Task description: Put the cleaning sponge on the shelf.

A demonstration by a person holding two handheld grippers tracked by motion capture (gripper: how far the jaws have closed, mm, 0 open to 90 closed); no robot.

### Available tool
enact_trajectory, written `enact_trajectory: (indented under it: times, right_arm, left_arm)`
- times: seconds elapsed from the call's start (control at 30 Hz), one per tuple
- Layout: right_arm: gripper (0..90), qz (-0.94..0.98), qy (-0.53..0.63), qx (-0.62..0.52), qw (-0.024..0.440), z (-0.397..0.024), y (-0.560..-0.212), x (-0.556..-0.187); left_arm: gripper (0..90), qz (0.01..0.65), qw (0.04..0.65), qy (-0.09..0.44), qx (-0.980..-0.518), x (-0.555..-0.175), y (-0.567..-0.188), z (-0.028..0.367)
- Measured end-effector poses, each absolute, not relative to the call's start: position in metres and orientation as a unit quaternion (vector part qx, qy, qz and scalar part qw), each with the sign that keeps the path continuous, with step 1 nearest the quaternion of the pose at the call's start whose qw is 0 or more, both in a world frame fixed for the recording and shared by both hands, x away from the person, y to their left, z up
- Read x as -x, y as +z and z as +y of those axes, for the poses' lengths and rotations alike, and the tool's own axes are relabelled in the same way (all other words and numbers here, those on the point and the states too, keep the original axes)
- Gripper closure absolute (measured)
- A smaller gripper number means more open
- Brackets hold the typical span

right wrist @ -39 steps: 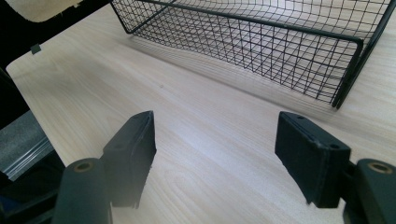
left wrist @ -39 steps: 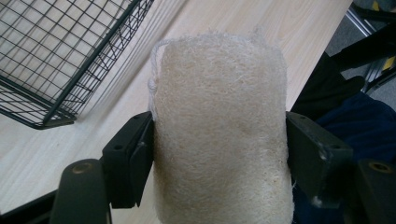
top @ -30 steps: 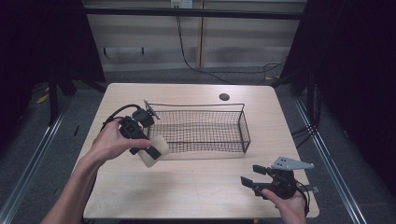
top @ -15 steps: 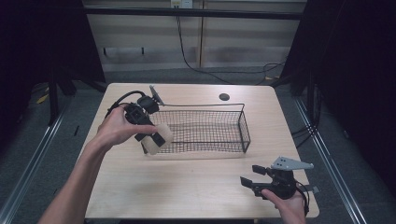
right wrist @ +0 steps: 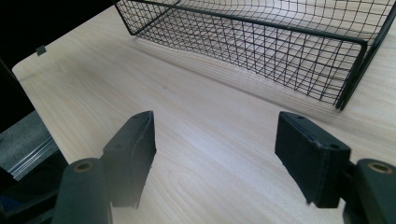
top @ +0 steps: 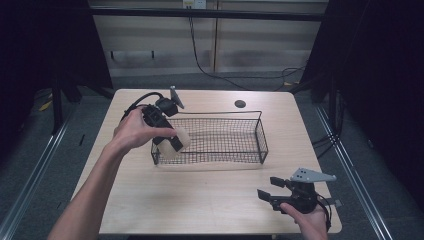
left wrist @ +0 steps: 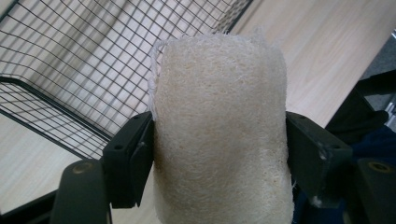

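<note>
Left gripper [left wrist: 219, 154] clenched on cream fibrous loofah cylinder [left wrist: 219, 135], squeezed between jaws, over black wire basket [top: 252, 122]; right gripper [right wrist: 215, 154] released.

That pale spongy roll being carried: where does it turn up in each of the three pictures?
High view: the loofah roll sits left of centre, clamped in the left tool over the wire basket's left end.
Left gripper view: the roll stands in the middle, squeezed between the two black jaws.
Right gripper view: not in it; open jaws over the table.
Shared landmark: the wire basket.
</note>
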State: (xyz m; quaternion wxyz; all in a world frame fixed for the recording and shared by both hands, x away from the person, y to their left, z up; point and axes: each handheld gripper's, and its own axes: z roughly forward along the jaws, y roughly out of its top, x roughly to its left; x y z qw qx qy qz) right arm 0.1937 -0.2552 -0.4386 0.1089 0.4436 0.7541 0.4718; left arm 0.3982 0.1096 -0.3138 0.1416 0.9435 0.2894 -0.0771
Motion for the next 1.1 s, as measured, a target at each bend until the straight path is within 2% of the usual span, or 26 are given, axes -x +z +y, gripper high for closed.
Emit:
enact_trajectory:
  times: [0.57,1.1]
  right_arm:
    - [29.3,0.755,0.472,-0.441,0.108,-0.255,-0.439,-0.194]
    - [29.3,0.756,0.472,-0.441,0.106,-0.255,-0.439,-0.194]
  left_arm:
    - [29.4,0.311,0.141,-0.079,-0.937,-0.421,-0.321,0.098]
    - [29.3,0.370,0.137,-0.082,-0.915,-0.436,-0.344,0.098]
